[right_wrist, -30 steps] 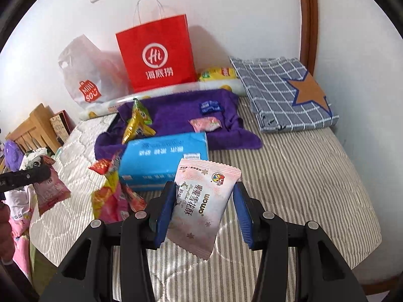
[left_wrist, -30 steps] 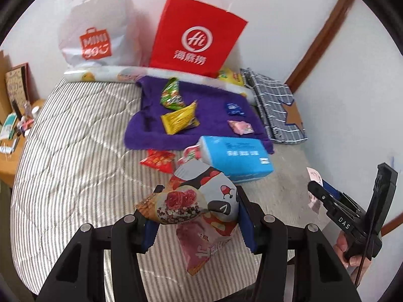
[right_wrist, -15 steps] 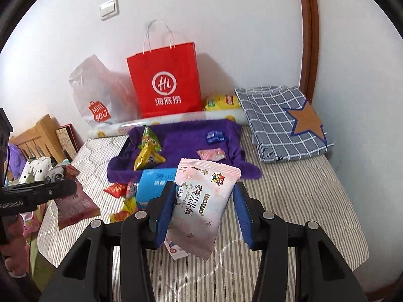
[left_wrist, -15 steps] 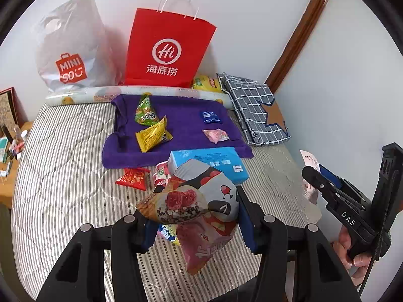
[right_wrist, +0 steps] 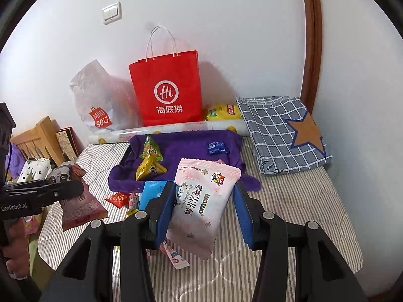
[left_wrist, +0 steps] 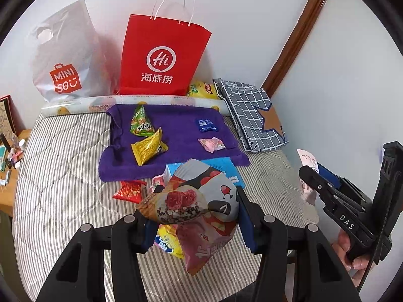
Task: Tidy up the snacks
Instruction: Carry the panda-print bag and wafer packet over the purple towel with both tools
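While I look along my left hand-held gripper [left_wrist: 196, 214], I see its blue pads closed on a crumpled snack bag [left_wrist: 199, 201] printed with a penguin face and red fruit, a pink pouch hanging below it. I hold it well above the striped bed [left_wrist: 55, 176], which I judge keeps it clear of the loose packets beneath: a red packet [left_wrist: 129, 191] and a blue tissue pack [left_wrist: 224, 167] at the near edge of the purple towel [left_wrist: 176, 130]. On that towel lie a green packet [left_wrist: 141, 123], a yellow packet [left_wrist: 148, 148], a small blue sachet [left_wrist: 207, 125] and a pink candy [left_wrist: 211, 145], spread apart, seemingly as a sorting area. A red paper bag [left_wrist: 161, 58] stands against the wall behind, likely a destination.

In the right wrist view, my right hand-held gripper [right_wrist: 204, 201] is clamped on a pale pink snowflake pouch [right_wrist: 201, 201], gripped at mid-body so it hangs tilted over the bed. The left hand-held gripper appears at the far left with its bag dangling. The towel sits straight ahead, so I judge both snacks are being carried for placing there or in the bag.
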`<state>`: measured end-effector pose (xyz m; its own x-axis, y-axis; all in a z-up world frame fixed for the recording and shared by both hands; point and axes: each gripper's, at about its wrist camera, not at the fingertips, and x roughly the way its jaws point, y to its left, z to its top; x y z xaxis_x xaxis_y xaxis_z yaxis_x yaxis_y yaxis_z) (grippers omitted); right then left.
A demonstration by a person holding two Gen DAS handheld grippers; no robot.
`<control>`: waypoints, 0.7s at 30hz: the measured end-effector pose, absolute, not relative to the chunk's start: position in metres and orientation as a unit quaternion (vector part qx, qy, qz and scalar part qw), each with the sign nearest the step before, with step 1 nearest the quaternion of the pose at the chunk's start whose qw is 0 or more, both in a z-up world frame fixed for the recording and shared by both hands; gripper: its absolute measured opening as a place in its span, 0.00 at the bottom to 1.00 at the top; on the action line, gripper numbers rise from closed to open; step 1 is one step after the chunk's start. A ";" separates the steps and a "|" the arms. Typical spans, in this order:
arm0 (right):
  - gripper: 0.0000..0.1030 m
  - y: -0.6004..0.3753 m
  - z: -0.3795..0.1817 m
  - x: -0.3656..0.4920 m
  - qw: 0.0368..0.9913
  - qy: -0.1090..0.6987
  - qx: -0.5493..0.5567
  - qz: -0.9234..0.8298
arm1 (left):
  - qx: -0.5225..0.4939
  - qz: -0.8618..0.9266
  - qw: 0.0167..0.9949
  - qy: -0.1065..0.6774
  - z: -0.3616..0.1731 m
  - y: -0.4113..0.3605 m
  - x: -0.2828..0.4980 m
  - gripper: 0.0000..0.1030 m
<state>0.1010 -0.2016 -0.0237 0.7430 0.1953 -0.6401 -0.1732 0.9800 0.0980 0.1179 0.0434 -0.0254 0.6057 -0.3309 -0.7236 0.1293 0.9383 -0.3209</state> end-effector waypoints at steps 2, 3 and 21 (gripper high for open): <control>0.46 -0.200 -0.023 0.105 0.933 0.345 0.015 0.100 | -0.118 -0.131 0.888 0.425 -0.025 0.044 0.122 0.50; 0.46 -0.199 -0.022 0.108 0.933 0.345 0.015 0.101 | -0.117 -0.131 0.888 0.425 -0.025 0.044 0.125 0.50; 0.46 -0.195 -0.038 0.189 0.930 0.350 0.013 0.112 | -0.118 -0.112 0.893 0.420 -0.032 0.049 0.193 0.50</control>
<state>0.1885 -0.1953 -0.0377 0.7301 0.2174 -0.6479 -0.1993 0.9746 0.1024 0.1933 0.0493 -0.0315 0.6217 -0.2990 -0.7239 0.1003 0.9470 -0.3050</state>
